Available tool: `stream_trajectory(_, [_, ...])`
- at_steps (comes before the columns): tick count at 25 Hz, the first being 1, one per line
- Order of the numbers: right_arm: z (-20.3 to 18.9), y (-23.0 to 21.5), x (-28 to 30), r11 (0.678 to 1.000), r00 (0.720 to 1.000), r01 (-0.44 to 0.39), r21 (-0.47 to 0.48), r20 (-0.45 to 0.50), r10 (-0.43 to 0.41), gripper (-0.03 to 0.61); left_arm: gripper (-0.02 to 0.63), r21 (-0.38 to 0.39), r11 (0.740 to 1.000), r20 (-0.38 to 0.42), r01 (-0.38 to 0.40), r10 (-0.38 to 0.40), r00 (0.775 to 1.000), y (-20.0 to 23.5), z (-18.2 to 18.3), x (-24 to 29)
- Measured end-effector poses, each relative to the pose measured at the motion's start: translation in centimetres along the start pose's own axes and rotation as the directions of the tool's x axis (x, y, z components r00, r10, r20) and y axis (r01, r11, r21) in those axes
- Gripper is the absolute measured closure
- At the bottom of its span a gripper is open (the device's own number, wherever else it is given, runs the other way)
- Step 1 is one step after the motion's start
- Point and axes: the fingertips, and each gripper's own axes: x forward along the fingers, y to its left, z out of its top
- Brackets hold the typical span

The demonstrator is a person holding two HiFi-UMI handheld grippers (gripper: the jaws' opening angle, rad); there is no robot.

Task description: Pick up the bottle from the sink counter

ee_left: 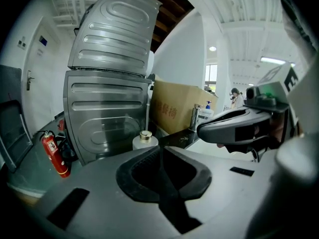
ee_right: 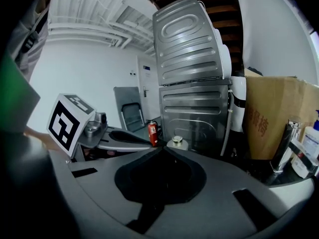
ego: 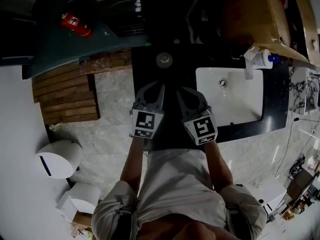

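Observation:
A small white bottle with a gold cap (ego: 164, 60) stands on the dark sink counter (ego: 150, 69), left of the white basin (ego: 245, 104). It shows just beyond the jaw tips in the left gripper view (ee_left: 145, 139) and the right gripper view (ee_right: 177, 142). My left gripper (ego: 158, 86) and right gripper (ego: 181, 90) are side by side over the counter's near part, short of the bottle and not touching it. Both are shut with nothing between the jaws (ee_left: 160, 147) (ee_right: 163, 149). A white pump bottle (ego: 261, 59) stands at the basin's far right corner.
Stacked grey metal appliances (ee_left: 107, 113) rise behind the counter. A cardboard box (ego: 260, 19) sits at the back right beside a chrome faucet (ee_right: 281, 148). A red fire extinguisher (ego: 76, 24) lies at the far left, with wooden boards (ego: 65, 96) on the floor.

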Motion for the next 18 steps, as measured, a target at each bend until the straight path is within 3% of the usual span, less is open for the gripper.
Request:
stream_trajectory(16, [-1.7,-1.4,2.7,0.998,0.998,-0.065,0.023,-0.017,0.065,0.583,0.606,0.022,0.998,-0.05,-0.063,0.064,0.997,1.8,-1.5,2.7])
stream_trajectory(18, [-1.7,-1.3,3.0,0.996,0.996,-0.086,0.022,-0.019,0.087,0.584,0.519,0.024,0.997,-0.064,-0.068,0.07,0.996,1.9,-1.7,3.0])
